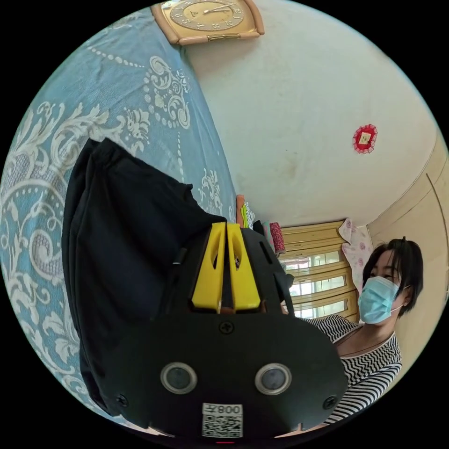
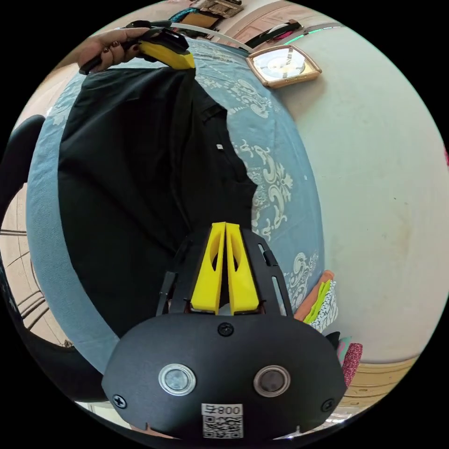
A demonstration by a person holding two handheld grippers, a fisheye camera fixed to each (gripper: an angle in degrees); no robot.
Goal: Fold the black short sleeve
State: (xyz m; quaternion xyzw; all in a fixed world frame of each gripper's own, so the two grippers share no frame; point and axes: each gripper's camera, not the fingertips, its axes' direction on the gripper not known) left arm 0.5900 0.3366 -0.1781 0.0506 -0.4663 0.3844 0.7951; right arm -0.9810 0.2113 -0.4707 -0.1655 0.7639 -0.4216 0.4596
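On the blue patterned bedspread point(image 2: 280, 187), your black short-sleeve shirt point(image 2: 131, 177) lies spread.
Both grippers, right point(image 2: 226, 225) and left point(image 2: 180, 58), are closed on its edge; next, carry that edge across evenly.

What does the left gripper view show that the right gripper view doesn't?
Left gripper view's extras: a person in a striped top, a window and a red wall ornament. Right gripper view's extras: a hand holding the left gripper at the far edge of the black short sleeve, plus the right gripper. Shared: the black short sleeve with closed jaws on its edge, the blue patterned cloth, the clock and the folded clothes stack.
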